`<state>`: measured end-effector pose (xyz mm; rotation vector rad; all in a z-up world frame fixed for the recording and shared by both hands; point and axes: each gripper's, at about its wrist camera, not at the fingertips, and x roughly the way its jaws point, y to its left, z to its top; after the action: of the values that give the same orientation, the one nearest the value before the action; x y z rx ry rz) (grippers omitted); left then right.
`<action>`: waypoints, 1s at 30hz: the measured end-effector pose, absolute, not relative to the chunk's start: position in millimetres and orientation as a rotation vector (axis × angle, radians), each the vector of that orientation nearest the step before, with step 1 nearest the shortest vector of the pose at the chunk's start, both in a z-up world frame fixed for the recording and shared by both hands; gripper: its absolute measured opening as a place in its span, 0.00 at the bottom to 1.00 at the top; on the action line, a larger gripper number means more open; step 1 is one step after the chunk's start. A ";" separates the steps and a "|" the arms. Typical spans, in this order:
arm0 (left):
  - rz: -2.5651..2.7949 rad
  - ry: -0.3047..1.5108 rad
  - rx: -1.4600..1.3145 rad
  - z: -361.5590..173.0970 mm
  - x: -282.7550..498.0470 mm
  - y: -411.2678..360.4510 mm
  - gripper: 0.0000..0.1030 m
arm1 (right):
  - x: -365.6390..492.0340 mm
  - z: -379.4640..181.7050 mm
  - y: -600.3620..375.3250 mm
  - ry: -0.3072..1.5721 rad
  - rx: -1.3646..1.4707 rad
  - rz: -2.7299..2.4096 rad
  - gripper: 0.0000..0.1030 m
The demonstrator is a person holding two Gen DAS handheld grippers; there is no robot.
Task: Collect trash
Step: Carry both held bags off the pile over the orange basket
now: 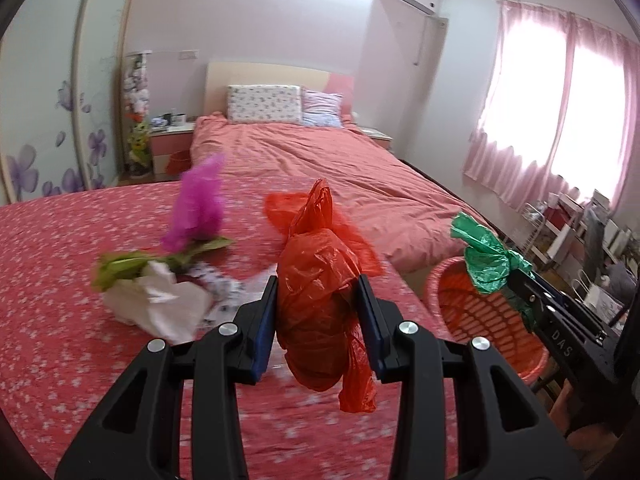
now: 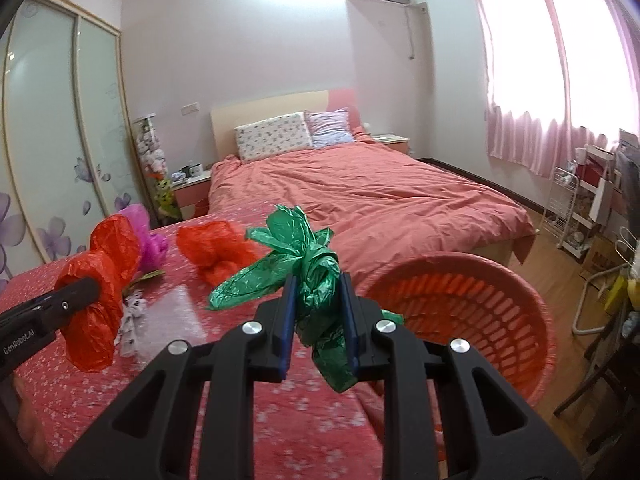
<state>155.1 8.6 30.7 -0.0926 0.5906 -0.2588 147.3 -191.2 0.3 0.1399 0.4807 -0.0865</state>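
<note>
My left gripper [image 1: 318,308] is shut on a crumpled red plastic bag [image 1: 316,304], held above the red floral cloth [image 1: 60,320]; the same bag [image 2: 96,304] shows at the left of the right wrist view. My right gripper [image 2: 318,312] is shut on a knotted green plastic bag [image 2: 308,280], which also appears as the green bag [image 1: 488,260] over the orange basket [image 1: 480,320]. The orange slatted basket [image 2: 472,312] stands just right of my right gripper. On the cloth lie a second red bag [image 2: 216,252], a purple bag [image 1: 200,204], white crumpled paper [image 1: 160,304] and green leaves [image 1: 120,268].
A bed [image 2: 360,200] with a salmon cover and two pillows lies beyond the cloth. A wardrobe [image 2: 60,140] with flower-printed sliding doors is at left, a nightstand [image 1: 172,148] beside the bed. Pink curtains [image 2: 560,60], white racks [image 2: 576,216] and wooden floor are at right.
</note>
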 end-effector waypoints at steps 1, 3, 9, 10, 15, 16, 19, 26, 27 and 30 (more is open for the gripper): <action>-0.271 0.592 -0.090 30.3 155.7 2.6 0.37 | 145.8 0.3 -195.9 0.479 0.145 -0.094 0.21; -0.300 0.596 -0.083 29.5 158.2 -11.2 0.37 | 142.9 0.3 -206.6 0.474 0.153 -0.113 0.21; -0.386 0.602 -0.063 25.1 161.7 -53.2 0.37 | 136.6 -1.3 -240.6 0.465 0.182 -0.175 0.21; -0.398 0.603 -0.060 24.4 162.3 -59.7 0.37 | 135.5 -2.0 -245.6 0.464 0.186 -0.185 0.21; -0.465 0.605 -0.038 21.1 163.2 -90.6 0.37 | 131.2 -5.7 -273.3 0.456 0.217 -0.236 0.21; -0.474 0.607 -0.035 20.7 164.5 -94.7 0.37 | 130.3 -7.0 -277.4 0.455 0.222 -0.244 0.21; -0.505 0.617 -0.030 17.4 168.5 -112.5 0.37 | 130.9 -9.9 -288.2 0.452 0.234 -0.261 0.21; -0.559 0.640 -0.021 9.7 178.2 -145.4 0.37 | 135.0 -18.5 -311.7 0.452 0.257 -0.296 0.21; -0.566 0.644 -0.021 8.4 179.3 -149.5 0.37 | 135.8 -19.7 -313.6 0.452 0.260 -0.300 0.21; -0.584 0.653 -0.021 4.6 181.7 -157.5 0.37 | 137.0 -22.1 -322.0 0.452 0.271 -0.309 0.21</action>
<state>181.7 -157.5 4.6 -0.0212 0.6527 -0.5841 137.0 -322.0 -22.1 0.2706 0.4519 -0.3092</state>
